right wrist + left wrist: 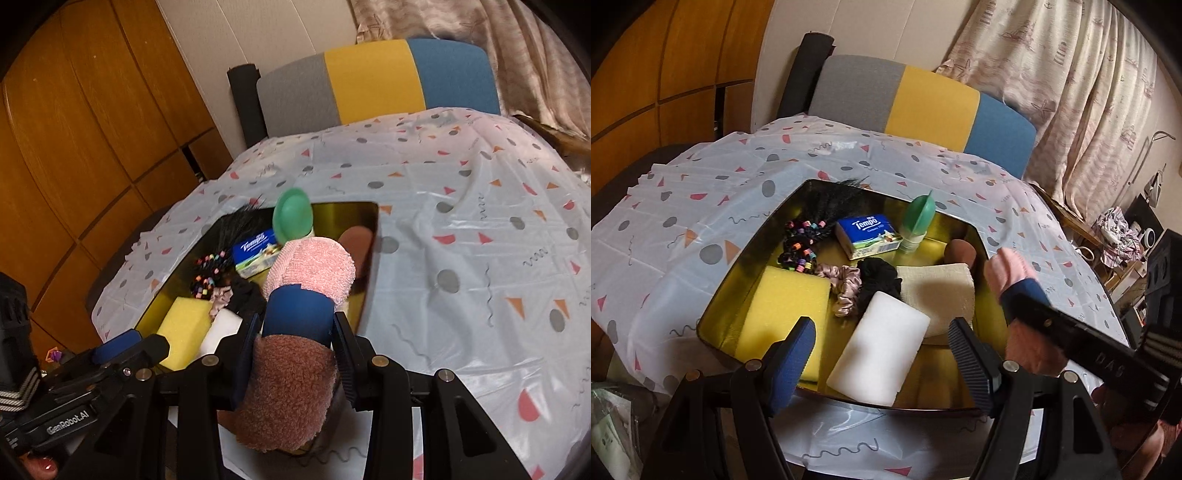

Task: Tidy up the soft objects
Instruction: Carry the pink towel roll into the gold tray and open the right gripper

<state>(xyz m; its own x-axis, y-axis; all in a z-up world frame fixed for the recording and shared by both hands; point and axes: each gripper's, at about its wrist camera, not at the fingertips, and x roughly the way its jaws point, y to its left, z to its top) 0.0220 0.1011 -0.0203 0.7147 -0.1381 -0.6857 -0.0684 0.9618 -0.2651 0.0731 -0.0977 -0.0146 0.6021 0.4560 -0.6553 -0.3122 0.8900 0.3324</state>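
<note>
A gold tray (716,295) on the table holds a yellow sponge (783,310), a white foam block (879,354), a beige cloth (938,291), a black scrunchie (877,284), a pink satin scrunchie (846,286), a beaded hair piece (803,243) and a Tempo tissue pack (866,236). My left gripper (882,365) is open and empty above the white block. My right gripper (295,354) is shut on a rolled pink towel (314,266) with a blue band, held above the tray's right side (373,258). The towel also shows in the left wrist view (1008,269).
A green-capped bottle (918,221) and a brown round object (960,253) stand at the tray's back. A patterned white cloth (461,221) covers the table. A grey, yellow and blue chair (923,107) stands behind, a curtain (1071,74) right, wooden cabinets (74,147) left.
</note>
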